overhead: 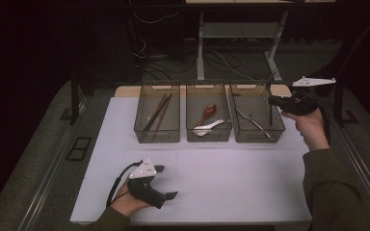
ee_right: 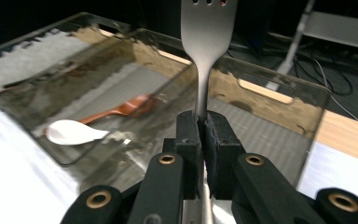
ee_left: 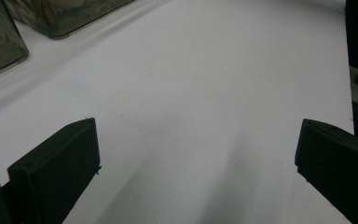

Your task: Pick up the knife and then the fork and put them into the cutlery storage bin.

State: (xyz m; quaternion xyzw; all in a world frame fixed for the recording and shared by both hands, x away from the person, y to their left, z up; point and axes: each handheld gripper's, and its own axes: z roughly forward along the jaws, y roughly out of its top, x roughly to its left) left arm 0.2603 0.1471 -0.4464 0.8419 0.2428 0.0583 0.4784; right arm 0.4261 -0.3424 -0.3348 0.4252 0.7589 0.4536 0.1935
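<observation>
Clearly, a metal fork (ee_right: 208, 28) is clamped by its handle between the jaws of the right gripper (ee_right: 202, 122), with the tines pointing up and away in the right gripper view, above the bins. Seen from the high view, the fork (overhead: 270, 113) is a thin dark upright line at the near right corner of the right bin (overhead: 255, 113), held by the right gripper (overhead: 271, 100) in a raised hand (overhead: 310, 126) just beside that bin's right wall. Two utensils that look like metal are seen lying crossed on the right bin's floor. In the middle bin (overhead: 208, 113) a white spoon (overhead: 208, 128) and a red-brown spoon (overhead: 207, 114) are laid side by side; the same pair is seen through the clear wall in the right gripper view, the white spoon (ee_right: 72, 132) nearer than the red-brown one (ee_right: 123, 107). Dark chopsticks (overhead: 158, 113) are laid slantwise in the left bin (overhead: 157, 113). All three bins are lined up along the far edge of the white table (overhead: 221, 183). Well apart from them, near the front left corner, the left gripper (overhead: 166, 183) is held low over the table, its jaws spread wide with nothing between them (ee_left: 198, 149).
</observation>
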